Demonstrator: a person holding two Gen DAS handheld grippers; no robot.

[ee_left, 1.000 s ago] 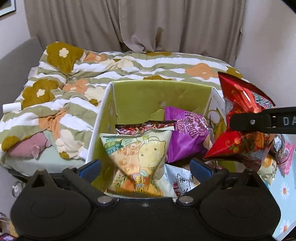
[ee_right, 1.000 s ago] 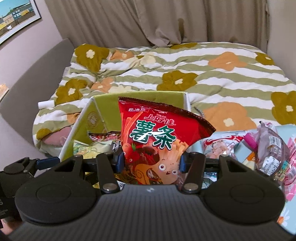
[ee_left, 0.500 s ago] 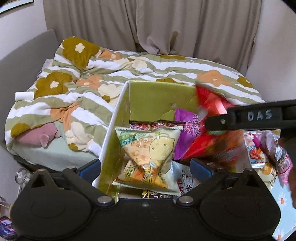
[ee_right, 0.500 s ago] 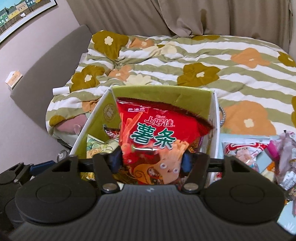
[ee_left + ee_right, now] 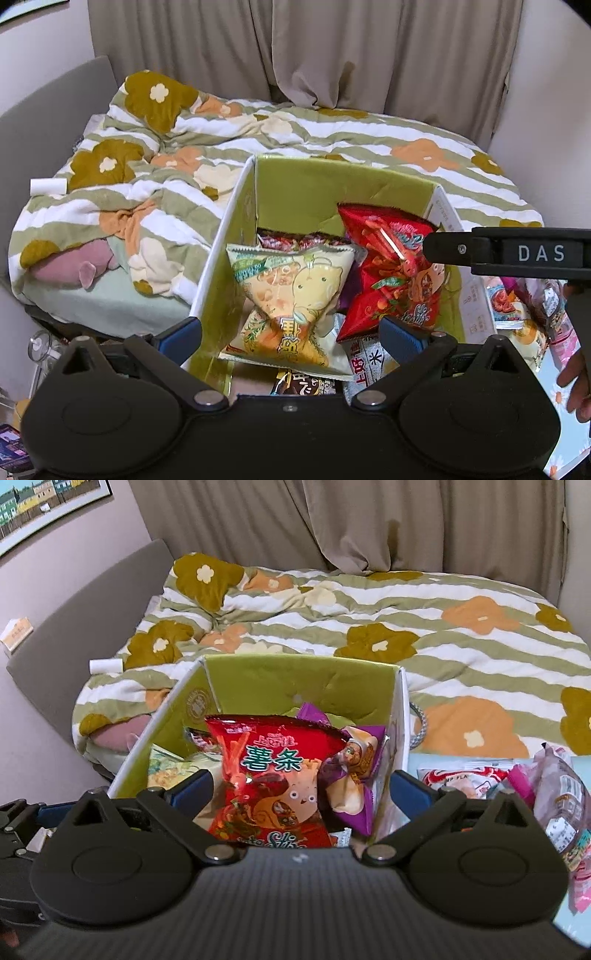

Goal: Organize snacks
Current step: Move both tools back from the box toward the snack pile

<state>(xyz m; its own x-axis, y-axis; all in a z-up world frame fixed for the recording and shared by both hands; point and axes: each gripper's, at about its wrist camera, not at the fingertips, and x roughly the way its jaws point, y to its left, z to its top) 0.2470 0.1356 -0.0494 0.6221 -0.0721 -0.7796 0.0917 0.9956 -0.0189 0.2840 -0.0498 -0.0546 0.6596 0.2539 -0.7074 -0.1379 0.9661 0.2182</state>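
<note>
With its jaws spread wide and touching nothing, the right gripper (image 5: 299, 790) should back straight out, leaving the red chip bag (image 5: 273, 775) just ahead, upright in the box (image 5: 295, 675); the left gripper (image 5: 291, 334) hangs apart too.

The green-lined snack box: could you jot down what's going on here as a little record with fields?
Container: green-lined white cardboard box beside the bed
Newest item: red crinkly potato-stick bag, resting inside the box
Other contents: pale yellow cartoon snack bag, purple packet
Right gripper: jaws open, bag between them
Left gripper: jaws open, holding nothing
Waiting: loose packets on the table at right
</note>
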